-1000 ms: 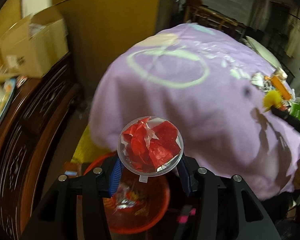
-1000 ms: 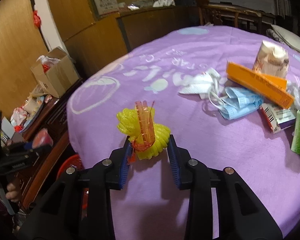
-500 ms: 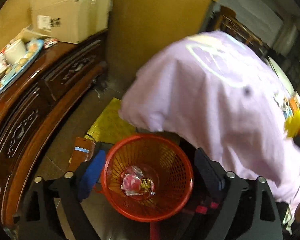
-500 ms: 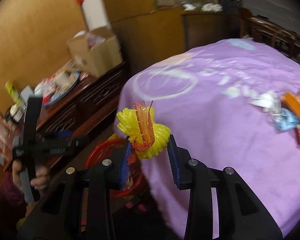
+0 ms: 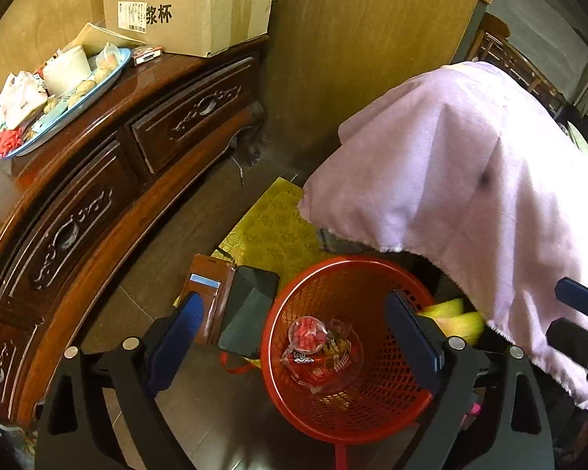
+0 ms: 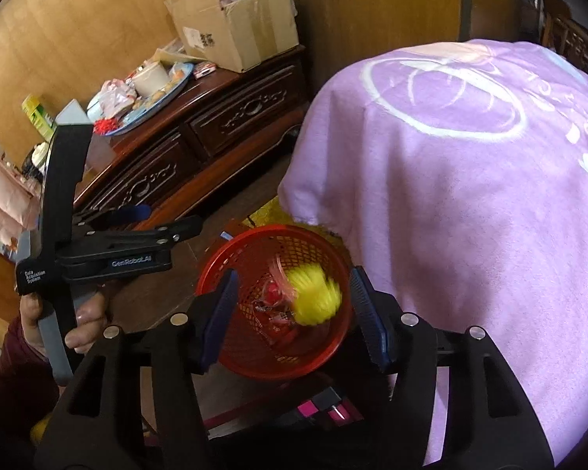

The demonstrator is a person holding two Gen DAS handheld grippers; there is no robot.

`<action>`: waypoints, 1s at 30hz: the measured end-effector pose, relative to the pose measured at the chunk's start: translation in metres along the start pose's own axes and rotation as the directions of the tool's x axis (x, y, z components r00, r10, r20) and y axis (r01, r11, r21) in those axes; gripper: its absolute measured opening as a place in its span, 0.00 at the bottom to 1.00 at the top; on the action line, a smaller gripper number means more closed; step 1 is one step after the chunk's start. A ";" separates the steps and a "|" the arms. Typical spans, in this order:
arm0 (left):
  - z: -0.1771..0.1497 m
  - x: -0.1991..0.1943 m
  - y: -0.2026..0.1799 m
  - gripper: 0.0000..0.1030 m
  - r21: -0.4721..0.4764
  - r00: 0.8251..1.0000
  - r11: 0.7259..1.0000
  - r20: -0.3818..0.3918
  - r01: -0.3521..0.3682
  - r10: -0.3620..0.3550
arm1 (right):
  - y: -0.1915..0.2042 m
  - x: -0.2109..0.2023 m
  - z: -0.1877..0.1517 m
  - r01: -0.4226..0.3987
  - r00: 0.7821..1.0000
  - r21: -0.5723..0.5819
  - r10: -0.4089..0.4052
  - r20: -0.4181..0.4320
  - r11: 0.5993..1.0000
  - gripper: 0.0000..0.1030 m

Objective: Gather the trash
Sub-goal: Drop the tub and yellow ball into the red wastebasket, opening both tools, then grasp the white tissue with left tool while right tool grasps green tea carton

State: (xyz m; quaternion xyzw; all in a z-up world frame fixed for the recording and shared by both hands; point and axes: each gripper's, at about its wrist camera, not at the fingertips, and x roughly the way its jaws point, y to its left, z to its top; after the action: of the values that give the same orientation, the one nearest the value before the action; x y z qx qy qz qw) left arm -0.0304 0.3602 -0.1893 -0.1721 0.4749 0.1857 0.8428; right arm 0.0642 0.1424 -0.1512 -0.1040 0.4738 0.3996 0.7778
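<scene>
Over the red basket on the floor, we have our right tool parted, its jaws having just been opening, and the yellow net bundle blurs free between them, touching neither pad, on its way into the basket. Our left tool hangs released and empty above the same basket, where the clear cup of red scraps already lies among wrappers. The risk, as we judge it: the bundle is light and springy and drops near the rim on the side of the purple cloth that hangs from the tabletop, so it may bounce off the mesh and out under the cloth. A phone in its open case lies just beside the basket; a stray swing of the left tool could knock it or tip the basket.
</scene>
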 end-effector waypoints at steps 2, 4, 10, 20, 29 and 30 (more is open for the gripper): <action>0.001 -0.001 -0.003 0.89 0.012 1.000 1.000 0.007 -0.010 0.010 | -0.006 -0.007 -0.001 0.002 1.000 0.024 -0.003 0.014 1.000 0.56; 0.002 -0.007 -0.010 0.89 0.038 0.999 0.999 0.026 -0.024 0.023 | -0.012 -0.017 -0.005 0.009 0.999 0.043 -0.010 0.034 0.999 0.57; 0.003 -0.038 -0.044 0.90 0.117 0.995 0.993 0.096 -0.027 0.016 | -0.029 -0.055 -0.018 0.055 0.990 0.089 -0.066 0.122 0.995 0.62; 0.000 -0.076 -0.132 0.93 0.267 0.989 0.963 0.134 0.021 -0.059 | -0.111 -0.151 -0.072 0.155 0.927 0.288 -0.240 0.289 0.945 0.72; 0.001 -0.064 -0.259 0.93 0.472 0.987 0.881 0.115 0.048 -0.115 | -0.227 -0.206 -0.127 0.290 0.832 0.536 -0.486 0.269 0.793 0.76; 0.002 -0.060 -0.279 0.93 0.503 0.986 0.863 0.112 0.054 -0.126 | -0.239 -0.210 -0.133 0.289 0.827 0.561 -0.498 0.262 0.776 0.76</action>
State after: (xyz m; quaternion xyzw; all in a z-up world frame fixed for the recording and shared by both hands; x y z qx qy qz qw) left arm 0.0755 0.1087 -0.1043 0.0425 0.4375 0.0291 0.8977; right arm 0.1007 -0.1969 -0.1015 0.0842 0.3593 0.1005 0.9240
